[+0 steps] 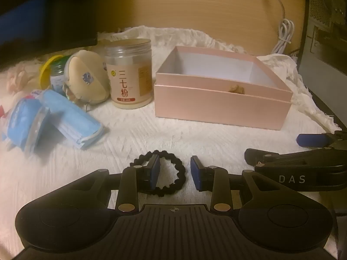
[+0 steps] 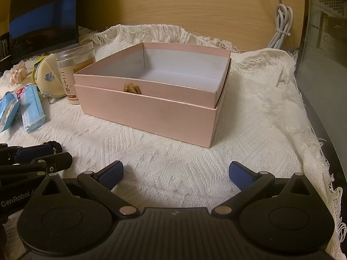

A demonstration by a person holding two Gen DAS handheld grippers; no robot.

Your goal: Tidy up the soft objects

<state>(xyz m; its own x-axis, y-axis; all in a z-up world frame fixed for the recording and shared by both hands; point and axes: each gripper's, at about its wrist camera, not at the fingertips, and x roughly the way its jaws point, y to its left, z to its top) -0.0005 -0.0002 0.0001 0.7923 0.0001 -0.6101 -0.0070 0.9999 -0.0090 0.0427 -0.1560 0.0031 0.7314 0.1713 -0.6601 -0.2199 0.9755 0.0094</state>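
Note:
A black scrunchie hair tie [image 1: 173, 171] lies on the white cloth. My left gripper [image 1: 175, 174] is open; its left finger sits inside the ring and its right finger outside, so the ring's right side lies between the pads. A pink open box [image 1: 221, 104] stands behind, also in the right wrist view [image 2: 151, 112], with a small tan bow on its front. My right gripper [image 2: 175, 174] is open and empty over bare cloth in front of the box. Blue mask packs [image 1: 71, 117], a beige plush pouch [image 1: 86, 80] and a crumpled pink scrunchie [image 2: 18, 73] lie at the left.
A clear jar with powder [image 1: 130, 73] stands left of the box. A small bottle and a yellow ring [image 1: 54, 71] sit behind the plush. A dark monitor [image 2: 43, 17] is at back left, a white cable [image 2: 282, 28] at back right, a computer case [image 2: 325, 43] at right.

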